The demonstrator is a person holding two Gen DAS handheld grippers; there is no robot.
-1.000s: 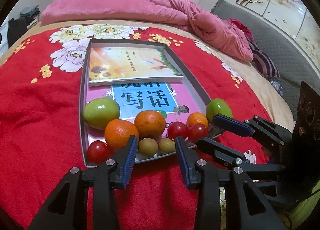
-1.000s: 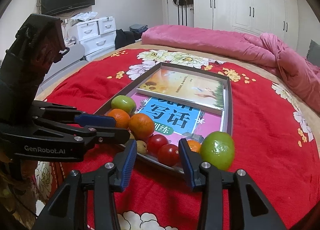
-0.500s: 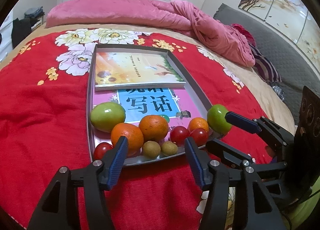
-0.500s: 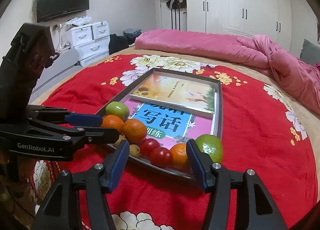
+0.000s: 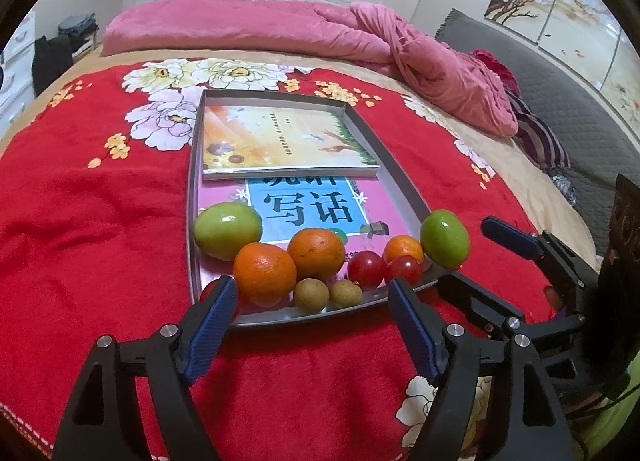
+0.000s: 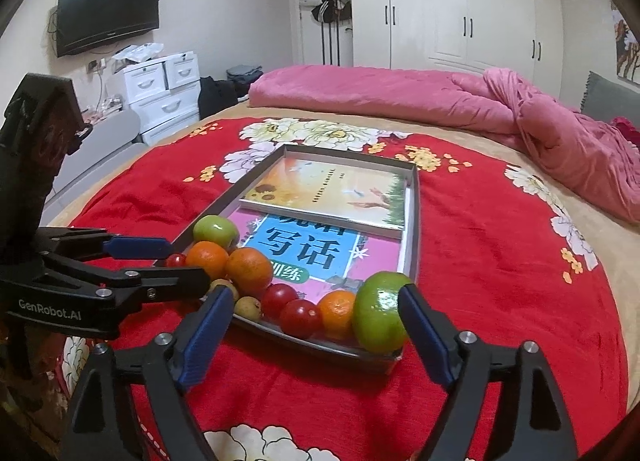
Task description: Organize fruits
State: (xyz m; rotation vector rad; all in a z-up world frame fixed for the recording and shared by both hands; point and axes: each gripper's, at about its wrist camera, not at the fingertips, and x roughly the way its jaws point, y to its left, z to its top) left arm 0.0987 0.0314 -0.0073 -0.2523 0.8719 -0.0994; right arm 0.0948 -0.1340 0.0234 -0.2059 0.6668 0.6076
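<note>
left gripper (image 5: 312, 313) jaws just opening, nothing between, hovering at tray (image 5: 280, 317) near edge | fruit row: two green fruits (image 5: 227, 231), oranges (image 5: 265, 273), cherry tomatoes (image 5: 365, 269) | right gripper (image 5: 476, 261) open beside

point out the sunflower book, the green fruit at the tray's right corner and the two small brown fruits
sunflower book (image 5: 280, 141): left wrist view, cover middle
green fruit (image 6: 378, 315): right wrist view, front skin
small brown fruits (image 5: 311, 293): left wrist view, left one's top
</note>
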